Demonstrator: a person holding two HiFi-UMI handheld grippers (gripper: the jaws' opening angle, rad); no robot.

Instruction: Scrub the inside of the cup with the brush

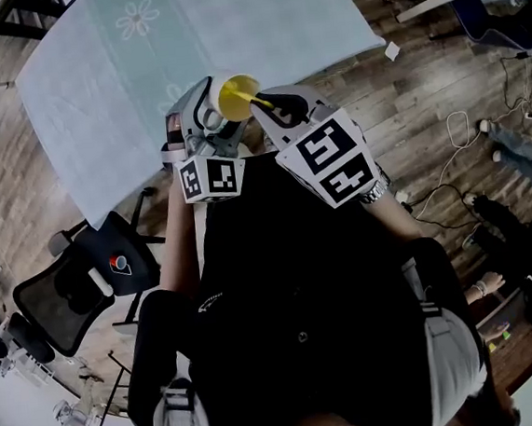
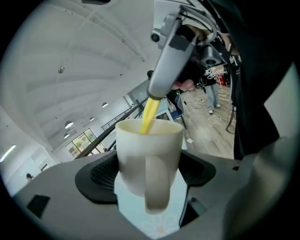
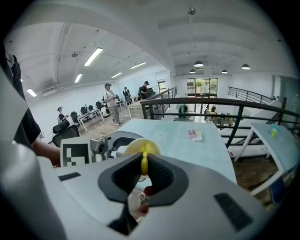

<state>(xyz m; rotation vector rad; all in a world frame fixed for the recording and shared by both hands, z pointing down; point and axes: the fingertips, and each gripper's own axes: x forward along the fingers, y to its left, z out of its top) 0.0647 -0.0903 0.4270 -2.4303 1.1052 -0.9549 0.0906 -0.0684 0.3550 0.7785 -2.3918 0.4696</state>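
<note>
My left gripper (image 2: 149, 174) clamps the cup (image 2: 149, 145) between its fingers. My right gripper (image 3: 143, 172) pinches the thin brush (image 2: 150, 115), whose tip is inside the cup, just ahead of those fingers. A hard sideways scrub could lever the cup loose, I reckon, or twist the brush in its pinch.
</note>
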